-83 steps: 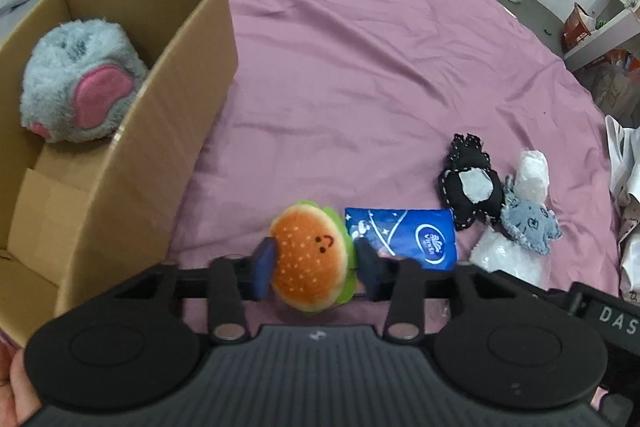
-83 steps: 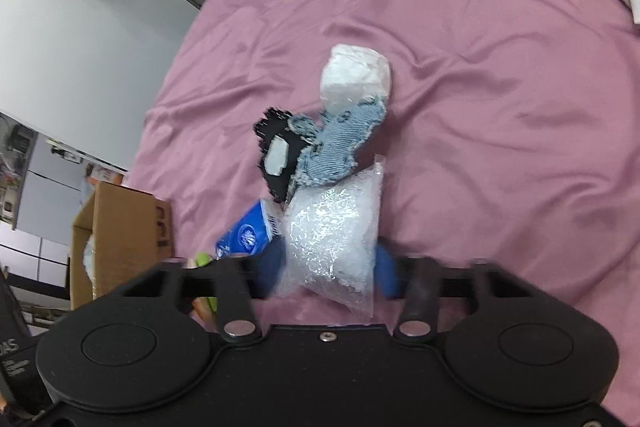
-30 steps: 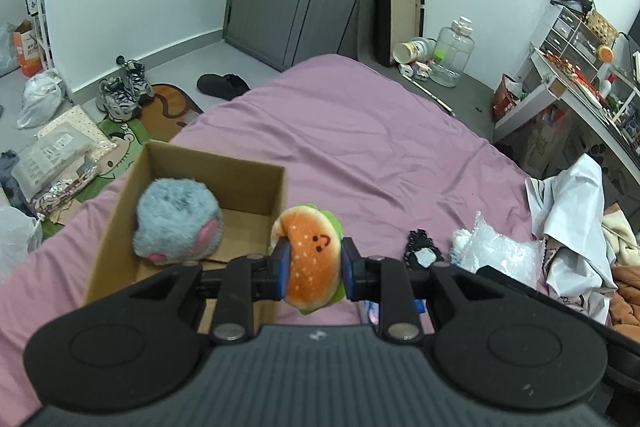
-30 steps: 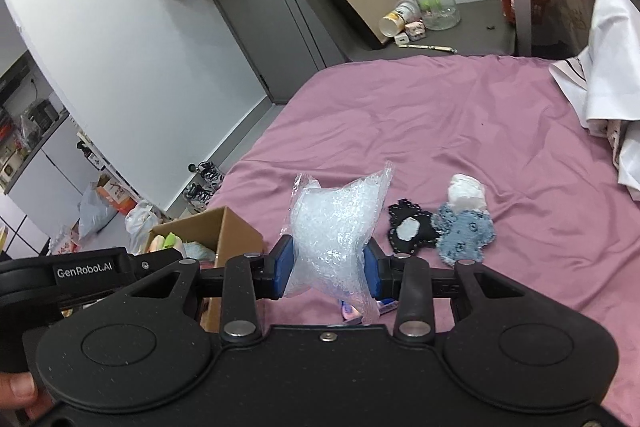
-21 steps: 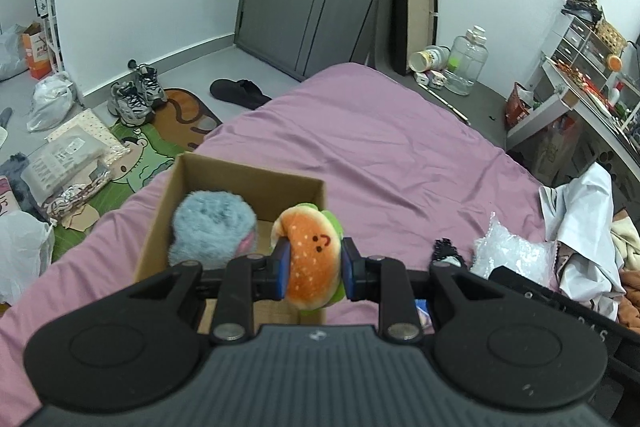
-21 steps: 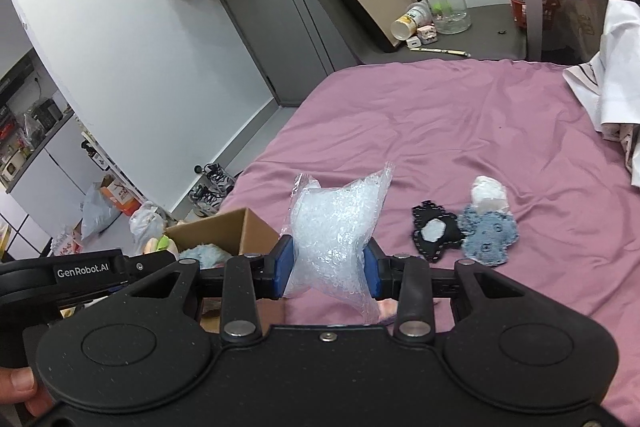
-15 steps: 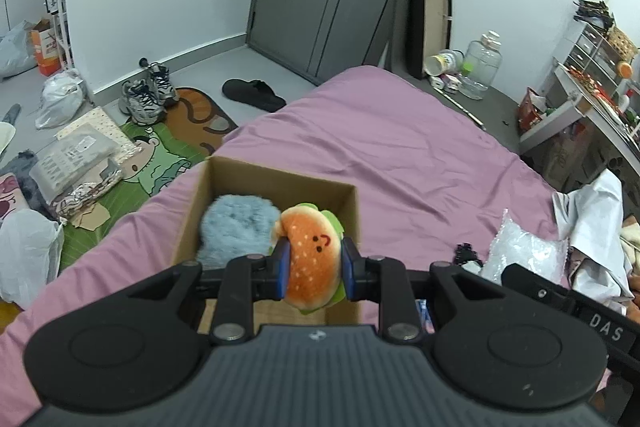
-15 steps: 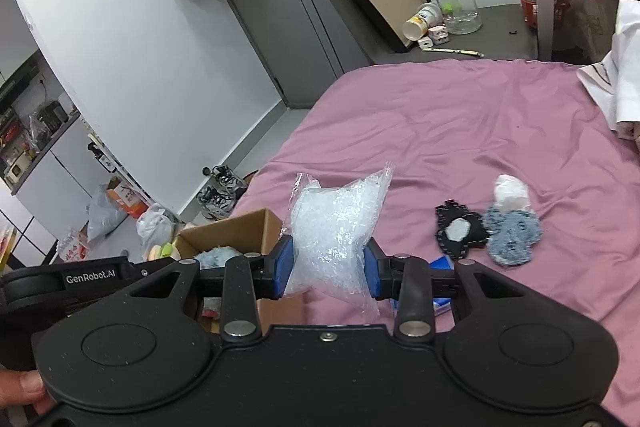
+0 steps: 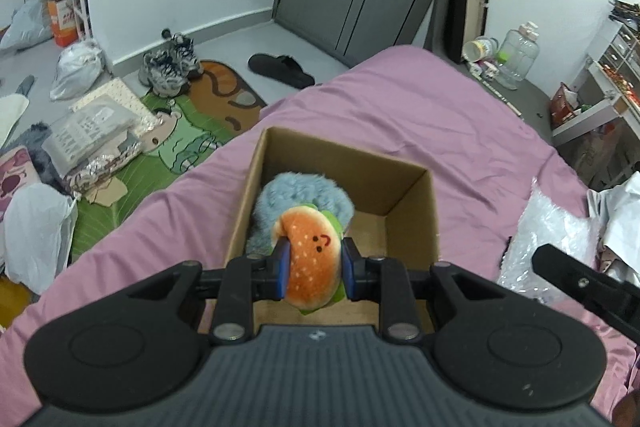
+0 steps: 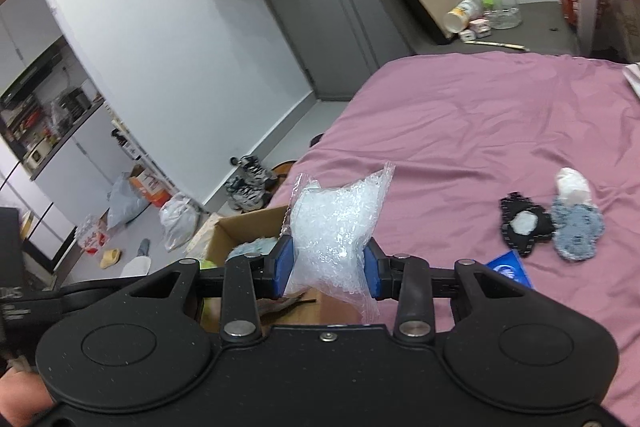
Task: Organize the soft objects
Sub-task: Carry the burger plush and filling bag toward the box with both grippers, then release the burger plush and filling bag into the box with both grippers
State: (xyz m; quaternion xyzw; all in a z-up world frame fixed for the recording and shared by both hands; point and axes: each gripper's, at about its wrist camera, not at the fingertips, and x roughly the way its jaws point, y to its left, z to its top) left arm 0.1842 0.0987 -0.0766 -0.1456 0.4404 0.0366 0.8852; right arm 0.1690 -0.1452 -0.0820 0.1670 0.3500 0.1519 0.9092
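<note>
Left tongs (image 9: 313,269) clamped on burger toy (image 9: 311,259), angled down over box (image 9: 412,203). Right tongs (image 10: 329,269) clamped on plastic bag (image 10: 336,239), beside.

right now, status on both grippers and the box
Left gripper shut on burger plush, over cardboard box. Right gripper shut on clear bead bag. Grey plush already inside, box otherwise open.

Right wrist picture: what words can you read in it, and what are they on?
"DAS": on the black casing at the left edge, cut off by the picture; the line under it is too small to read.
Blue packet on the bed: white logo, too blurred to read.
Orange box on the floor: red print, too blurred to read.
</note>
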